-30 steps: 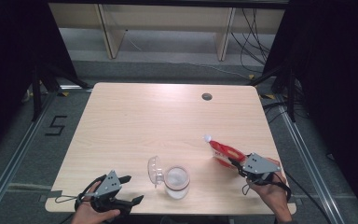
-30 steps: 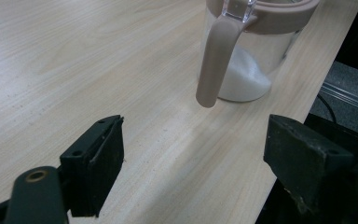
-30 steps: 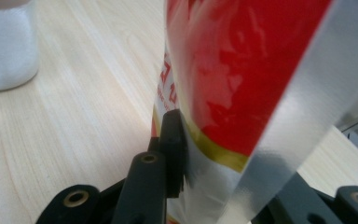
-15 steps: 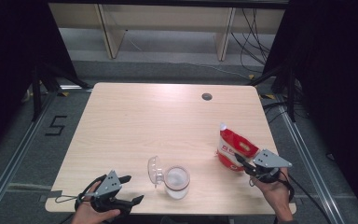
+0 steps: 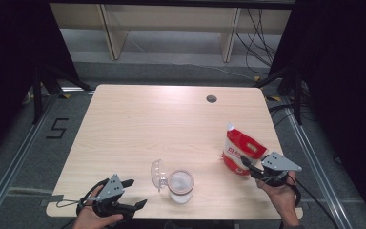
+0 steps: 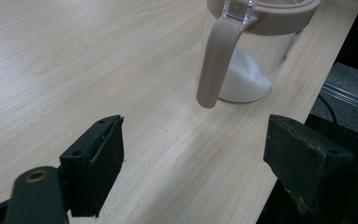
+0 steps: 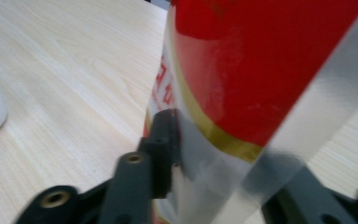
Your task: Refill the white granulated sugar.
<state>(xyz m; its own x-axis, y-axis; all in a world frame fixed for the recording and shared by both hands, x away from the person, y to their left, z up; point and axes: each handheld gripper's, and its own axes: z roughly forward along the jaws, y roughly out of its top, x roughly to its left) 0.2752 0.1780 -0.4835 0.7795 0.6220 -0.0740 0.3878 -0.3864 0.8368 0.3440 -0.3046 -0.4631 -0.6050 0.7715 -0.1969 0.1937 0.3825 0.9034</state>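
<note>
A red and white pouch (image 5: 239, 148) stands upright on the wooden table (image 5: 143, 124) at the right, its spout corner up. My right gripper (image 5: 247, 165) is shut on the pouch's lower edge. In the right gripper view the pouch (image 7: 261, 70) rises close between the black jaws, and the left finger (image 7: 164, 144) presses its silver side. A clear jar (image 5: 180, 184) with a pink rim and white powder inside stands near the front edge, its clear lid (image 5: 157, 173) swung open to the left. My left gripper (image 5: 136, 192) rests open at the front left. The jar (image 6: 256, 56) and its pink latch (image 6: 214, 60) lie beyond my open left gripper (image 6: 200, 163).
A dark round cable hole (image 5: 211, 98) sits in the far right of the tabletop. Pale shelving (image 5: 171, 24) stands behind the table. Metal floor rails (image 5: 9, 167) run along both sides, and cables (image 5: 262, 38) lie on the floor at the back right.
The pouch went from lying low and tilted in my right gripper to standing upright on the table, a little farther right. The left gripper and the jar stayed put.
</note>
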